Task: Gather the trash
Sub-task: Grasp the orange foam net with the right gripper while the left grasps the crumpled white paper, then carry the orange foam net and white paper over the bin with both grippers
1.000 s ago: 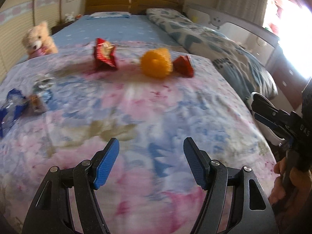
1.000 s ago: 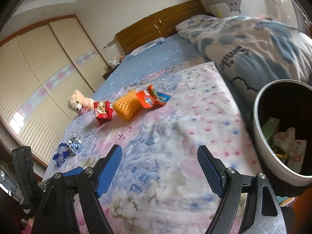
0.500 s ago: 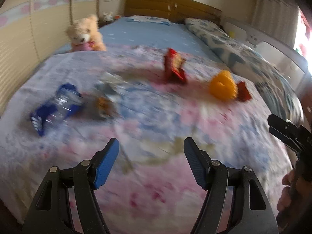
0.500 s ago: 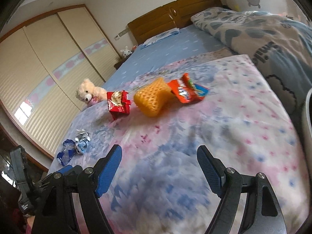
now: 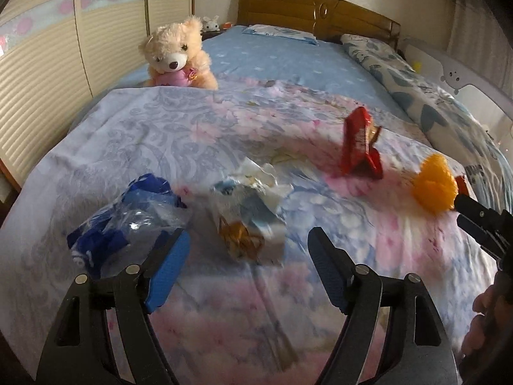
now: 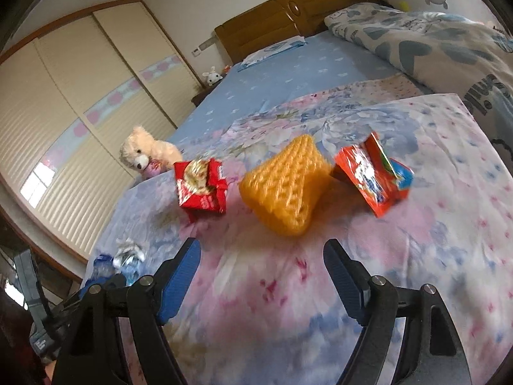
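Trash is scattered over the floral quilt [image 5: 134, 134] on the bed. From my left wrist view: a crumpled blue-and-clear plastic bag [image 5: 128, 221] lies nearest, its near edge just beyond the left pad. Just right of it sits a crumpled white-and-blue wrapper [image 5: 250, 215], lying in line with the gap of my left claw [image 5: 248, 268]. Farther off a red snack packet [image 5: 359, 150] stands on edge, and an orange foam net [image 5: 434, 187] lies to its right. A teddy bear [image 5: 176, 54] sits at the far edge of the quilt, beside the wardrobe doors [image 5: 41, 64]; a wooden headboard [image 5: 320, 12] closes the far end.

From the right wrist view: the foam net [image 6: 285, 186] lies straight ahead, the red packet [image 6: 202, 186] to its left, a second red-and-blue packet [image 6: 372, 173] to its right. A blue-patterned duvet [image 6: 433, 41] is heaped at far right.

Left claw: jaws opening, wide apart, nothing between the pads, touching nothing. Right claw [image 6: 261, 276]: jaws wide apart, empty, short of the net.
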`<state>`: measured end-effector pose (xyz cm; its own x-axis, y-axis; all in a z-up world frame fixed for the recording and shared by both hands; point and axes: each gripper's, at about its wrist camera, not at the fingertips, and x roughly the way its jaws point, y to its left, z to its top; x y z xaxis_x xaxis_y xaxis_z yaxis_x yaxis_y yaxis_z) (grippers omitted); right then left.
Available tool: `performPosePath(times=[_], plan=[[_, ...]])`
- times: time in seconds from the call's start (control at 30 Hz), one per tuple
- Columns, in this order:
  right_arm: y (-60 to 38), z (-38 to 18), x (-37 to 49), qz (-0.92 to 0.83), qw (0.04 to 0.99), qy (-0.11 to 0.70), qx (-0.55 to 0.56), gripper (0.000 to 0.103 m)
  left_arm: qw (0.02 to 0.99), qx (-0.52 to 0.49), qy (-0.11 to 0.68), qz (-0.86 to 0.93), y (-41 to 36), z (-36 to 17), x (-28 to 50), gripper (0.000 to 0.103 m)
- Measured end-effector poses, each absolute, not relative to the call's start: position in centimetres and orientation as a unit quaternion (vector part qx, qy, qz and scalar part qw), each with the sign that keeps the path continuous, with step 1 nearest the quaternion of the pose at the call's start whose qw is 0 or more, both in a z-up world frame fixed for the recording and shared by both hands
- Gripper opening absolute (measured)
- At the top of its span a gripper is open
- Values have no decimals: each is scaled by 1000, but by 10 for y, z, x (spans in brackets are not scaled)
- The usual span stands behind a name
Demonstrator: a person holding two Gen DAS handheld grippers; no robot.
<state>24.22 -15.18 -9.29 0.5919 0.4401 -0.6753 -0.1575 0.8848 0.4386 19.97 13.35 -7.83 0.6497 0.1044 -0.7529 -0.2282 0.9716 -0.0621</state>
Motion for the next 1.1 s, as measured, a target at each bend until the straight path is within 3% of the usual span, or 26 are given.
performPosePath(times=[0.13, 0.17, 0.27, 0.3, 0.33, 0.53, 1.1], plan=[[-150, -101, 259, 160, 871, 424, 188, 79, 904, -73, 411, 95, 135, -82, 210, 77], [-151, -103, 262, 156, 870, 425, 195, 78, 903, -73, 412, 95, 135, -82, 211, 73], [-152, -107, 266, 152, 870, 422, 203, 48, 897, -81, 426, 82, 135, -88, 215, 42], [-152, -110, 269, 151, 868, 429, 200, 27, 897, -84, 426, 81, 135, -88, 215, 34], [-152, -113, 271, 152, 866, 433, 199, 19, 898, -86, 426, 78, 135, -88, 214, 30], [-160, -107, 249, 170, 867, 422, 204, 15, 901, -98, 420, 41, 120, -81, 202, 24], [-206, -73, 134, 212, 873, 414, 148, 13, 896, -67, 430, -83, 15, -73, 152, 24]])
